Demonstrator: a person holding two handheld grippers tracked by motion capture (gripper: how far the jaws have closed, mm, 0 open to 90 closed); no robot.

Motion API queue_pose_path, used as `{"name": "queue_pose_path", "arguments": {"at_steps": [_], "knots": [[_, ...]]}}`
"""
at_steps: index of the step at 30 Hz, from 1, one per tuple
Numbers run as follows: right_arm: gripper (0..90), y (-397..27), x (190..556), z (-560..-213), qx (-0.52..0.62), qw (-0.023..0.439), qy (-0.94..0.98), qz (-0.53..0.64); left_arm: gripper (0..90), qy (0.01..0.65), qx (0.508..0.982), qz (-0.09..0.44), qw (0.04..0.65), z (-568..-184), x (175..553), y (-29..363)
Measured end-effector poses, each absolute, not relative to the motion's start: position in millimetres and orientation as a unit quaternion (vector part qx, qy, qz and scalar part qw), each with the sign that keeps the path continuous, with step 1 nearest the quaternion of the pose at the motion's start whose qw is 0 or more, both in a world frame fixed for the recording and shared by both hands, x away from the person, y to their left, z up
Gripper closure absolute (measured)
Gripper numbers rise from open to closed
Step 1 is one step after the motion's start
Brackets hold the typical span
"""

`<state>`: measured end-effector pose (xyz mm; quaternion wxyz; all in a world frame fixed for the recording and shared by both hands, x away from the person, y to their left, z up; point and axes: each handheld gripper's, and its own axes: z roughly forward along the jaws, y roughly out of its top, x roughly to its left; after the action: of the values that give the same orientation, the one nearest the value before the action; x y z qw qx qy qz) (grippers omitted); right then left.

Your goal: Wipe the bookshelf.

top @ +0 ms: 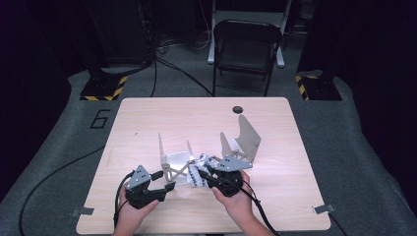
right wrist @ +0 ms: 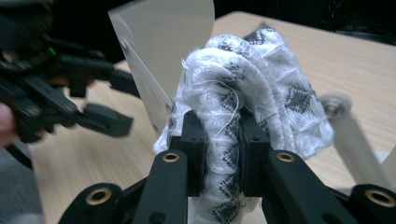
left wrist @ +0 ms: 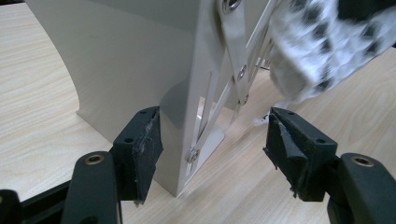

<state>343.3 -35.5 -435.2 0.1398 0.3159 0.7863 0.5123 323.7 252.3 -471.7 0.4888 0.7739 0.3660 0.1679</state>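
- Gripping a bunched white cloth with a black pattern (right wrist: 243,98), the right tongs (right wrist: 222,140) are clamped on a fold of it, so it hangs clear of the desk (top: 147,113) beside the metal rack.
- The left tongs (left wrist: 212,154) stand wide, jaws on either side of the near corner of the folding metal rack (left wrist: 140,60); the pads do not press it, and the likely aim is to steady the rack.
- The rack's crossed struts (left wrist: 233,70) lie between cloth and plate and could snag the loose threads.
- A second upright plate (top: 243,140) stands behind the right hand (top: 238,196); a folding chair (top: 246,49) waits beyond the desk.
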Motion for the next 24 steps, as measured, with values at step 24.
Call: {"name": "queue_pose_path", "arguments": {"at_steps": [24], "knots": [[76.1,-31,355,-464,0.341,0.131,0.799,0.478,38.7,0.360,0.777,0.157,0.492,-470,320,253]]}}
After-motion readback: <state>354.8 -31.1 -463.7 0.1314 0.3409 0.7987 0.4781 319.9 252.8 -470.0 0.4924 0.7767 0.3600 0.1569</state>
